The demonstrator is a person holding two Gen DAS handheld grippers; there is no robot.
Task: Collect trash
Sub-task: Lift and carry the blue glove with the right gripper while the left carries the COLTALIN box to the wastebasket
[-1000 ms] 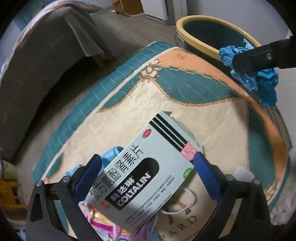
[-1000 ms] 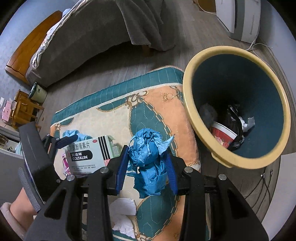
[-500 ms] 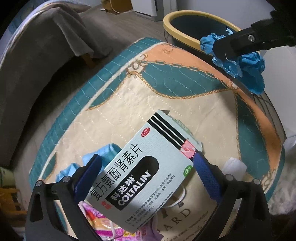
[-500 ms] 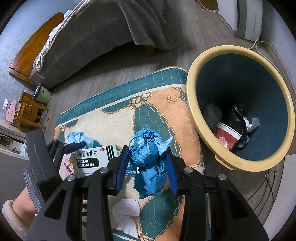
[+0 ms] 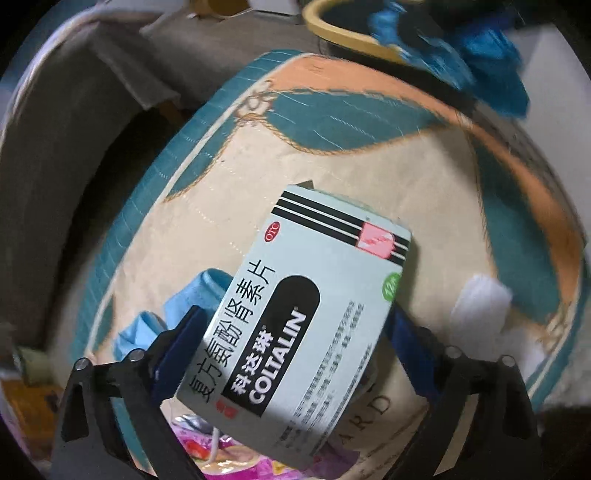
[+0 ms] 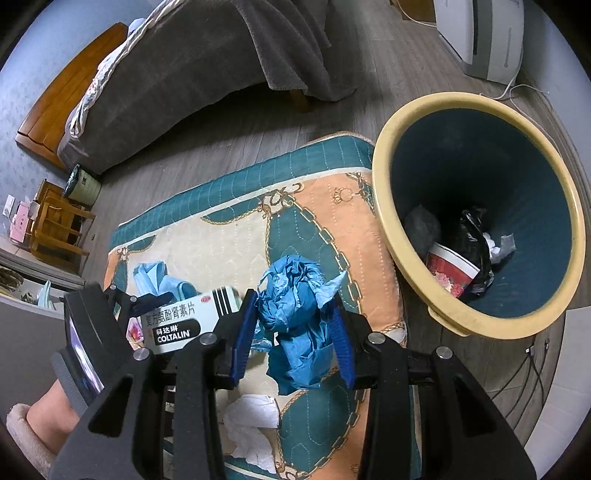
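Observation:
A pale green medicine box (image 5: pixel 306 321) marked COLTALIN lies tilted on a trash pile on the quilted mat (image 5: pixel 332 177). My left gripper (image 5: pixel 299 332) straddles it from above; its jaws are closing and the blue pads meet the box's two long sides. The box (image 6: pixel 177 321) also shows in the right wrist view. My right gripper (image 6: pixel 293 325) is shut on a crumpled blue paper wad (image 6: pixel 295 314), held over the mat just left of the yellow-rimmed bin (image 6: pixel 384 221). The wad (image 5: pixel 480 48) and bin rim (image 5: pixel 343 33) sit blurred at the left view's top.
The bin holds a red paper cup (image 6: pixel 450 269) and a black bag. White tissue (image 6: pixel 251 424), a light blue mask (image 6: pixel 155 277) and a pink wrapper (image 5: pixel 221 450) lie on the mat. A grey bed (image 6: pixel 184 74) stands behind; a person's slippered leg (image 6: pixel 40 417) is at lower left.
The left gripper's jaws have narrowed from a clear gap onto the box's sides, and it has shifted so the bin slid to the view's top. The right gripper held still.

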